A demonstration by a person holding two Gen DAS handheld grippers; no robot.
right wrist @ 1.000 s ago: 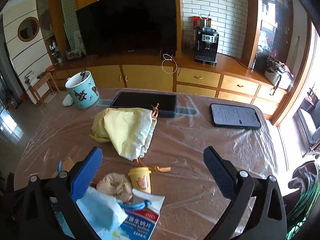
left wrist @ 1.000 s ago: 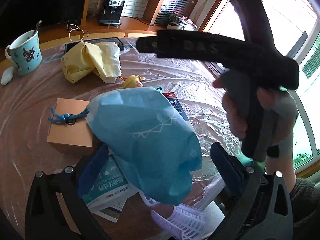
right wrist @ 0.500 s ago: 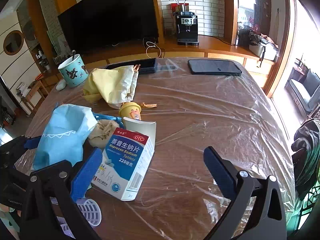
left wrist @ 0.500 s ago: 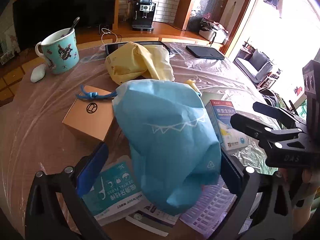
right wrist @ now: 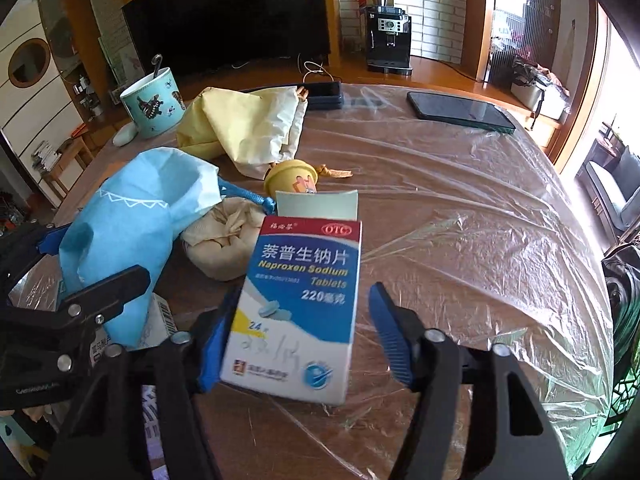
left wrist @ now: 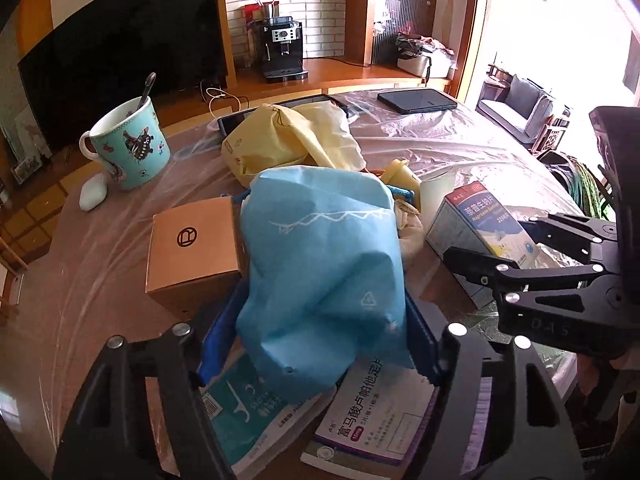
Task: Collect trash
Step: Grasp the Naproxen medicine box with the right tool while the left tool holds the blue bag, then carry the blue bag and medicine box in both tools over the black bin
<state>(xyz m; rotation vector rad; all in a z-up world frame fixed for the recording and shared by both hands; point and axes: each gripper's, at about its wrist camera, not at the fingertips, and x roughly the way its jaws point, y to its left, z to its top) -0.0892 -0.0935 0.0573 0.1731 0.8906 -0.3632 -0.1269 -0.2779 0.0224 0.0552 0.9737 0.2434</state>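
On the film-covered table, near edge: blue nonwoven bag sits between the left gripper pads, jaws just closed in and pinching its bottom end. Soft, light fabric, will crumple and sag, so grip low on gathered cloth, not the loose skin. Bag's long axis runs away from the gripper, drawstring mouth at the far end, facing the crumpled tissue

Medicine box lies between the right gripper pads. Jaws just closed in too: left pad is against the box's side, but the right pad shows a gap, so not clamped yet. Thin card, light, likely empty; it crushes easily, so take it across the narrow sides, modest squeeze. Long axis points away from the gripper, open flap at the far end, printed face up

More flat packets lie under the bag
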